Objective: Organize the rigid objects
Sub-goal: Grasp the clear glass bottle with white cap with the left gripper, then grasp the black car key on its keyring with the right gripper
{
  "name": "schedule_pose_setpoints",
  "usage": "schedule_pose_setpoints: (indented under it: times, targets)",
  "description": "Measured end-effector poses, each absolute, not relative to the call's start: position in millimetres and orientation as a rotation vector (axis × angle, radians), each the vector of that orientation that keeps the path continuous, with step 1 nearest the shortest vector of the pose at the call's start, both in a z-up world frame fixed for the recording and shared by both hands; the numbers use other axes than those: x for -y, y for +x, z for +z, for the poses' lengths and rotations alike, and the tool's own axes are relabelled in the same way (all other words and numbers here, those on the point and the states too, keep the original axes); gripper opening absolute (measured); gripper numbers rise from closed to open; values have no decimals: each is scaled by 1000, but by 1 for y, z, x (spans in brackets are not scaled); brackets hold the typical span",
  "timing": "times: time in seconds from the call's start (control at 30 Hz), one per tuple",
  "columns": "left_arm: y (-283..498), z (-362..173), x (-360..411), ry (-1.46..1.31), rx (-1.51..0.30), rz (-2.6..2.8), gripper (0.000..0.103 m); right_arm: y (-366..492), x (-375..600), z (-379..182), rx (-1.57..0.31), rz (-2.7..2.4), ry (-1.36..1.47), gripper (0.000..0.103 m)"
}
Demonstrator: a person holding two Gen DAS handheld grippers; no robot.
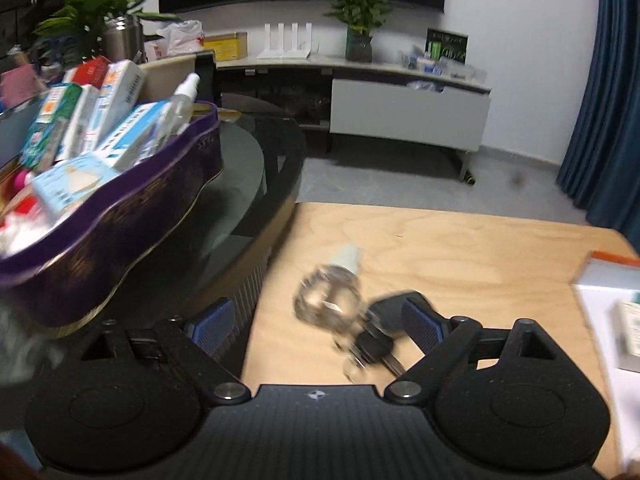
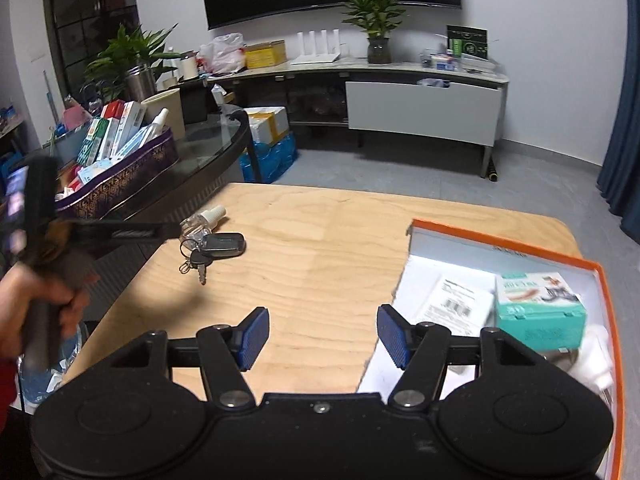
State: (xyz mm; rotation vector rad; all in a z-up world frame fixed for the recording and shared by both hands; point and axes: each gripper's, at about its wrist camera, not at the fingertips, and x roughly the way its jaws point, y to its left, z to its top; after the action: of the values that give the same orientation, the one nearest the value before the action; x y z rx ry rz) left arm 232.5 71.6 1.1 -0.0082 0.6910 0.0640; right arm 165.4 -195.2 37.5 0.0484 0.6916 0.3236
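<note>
Lying near the left edge of the wooden counter (image 2: pixel 320 248) are a small clear bottle (image 2: pixel 200 222) with a white cap, a black key fob (image 2: pixel 224 244) and a bunch of keys (image 2: pixel 198 262), all touching or just beside one another. The left tool (image 1: pixel 316 320) is held over this group with its jaws spread wide; nothing is gripped, though the bottle (image 1: pixel 330 296) and the fob (image 1: pixel 384 312) are seen between the blue pads (image 1: pixel 212 326), blurred in the left wrist view. In the right wrist view this tool (image 2: pixel 160 232) is seen from the side, grasped by a hand (image 2: pixel 48 300) at the left edge of the picture, its tip reaching close to the bottle. The right tool (image 2: pixel 322 336) is held above the near middle of the counter, its jaws well apart and empty, with bare wood and the box edge between them. To the right, an orange-rimmed open box (image 2: pixel 500 244) rests on the counter, and a teal carton (image 2: pixel 540 312) and a white packet (image 2: pixel 456 304) with a barcode are lying inside it. Farther left, beside the wooden counter, a round glass table (image 2: pixel 216 136) carries a purple tin (image 1: pixel 120 232) packed with cartons and a spray bottle (image 1: pixel 182 104).
</note>
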Motion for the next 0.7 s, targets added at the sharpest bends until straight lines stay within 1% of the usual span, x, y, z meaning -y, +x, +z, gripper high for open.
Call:
schedule_pose_setpoints:
  times: [0.03,0.07,0.1,0.13,0.2,0.3,0.4,0.6,0.7]
  targets:
    - [243,-3,-76,-13,-700,62,92,169,195,37,-692,328,46,73]
    - [253,-7,-80,-21,-714,43,86,174,194,36,-694,334,42,73]
    - [260,-10,-80,-16,-717,6,87,179,191,36,-695,341,34,73]
    - [266,-12,-77,24,-721,-6,85,185,189,36,-695,346,25,73]
    - [275,-16,-69,102,-717,-35,86,196,184,34,-698,359,12,73]
    - [277,-21,-66,124,-680,-52,88,212,177,33,-699,388,3,73]
    - [276,-28,-59,203,-672,-45,89,223,171,32,-692,401,9,73]
    - [268,-38,-48,186,-648,-176,92,221,177,33,-668,410,57,73]
    - [246,-47,-20,285,-664,-340,92,215,191,34,-661,387,80,73]
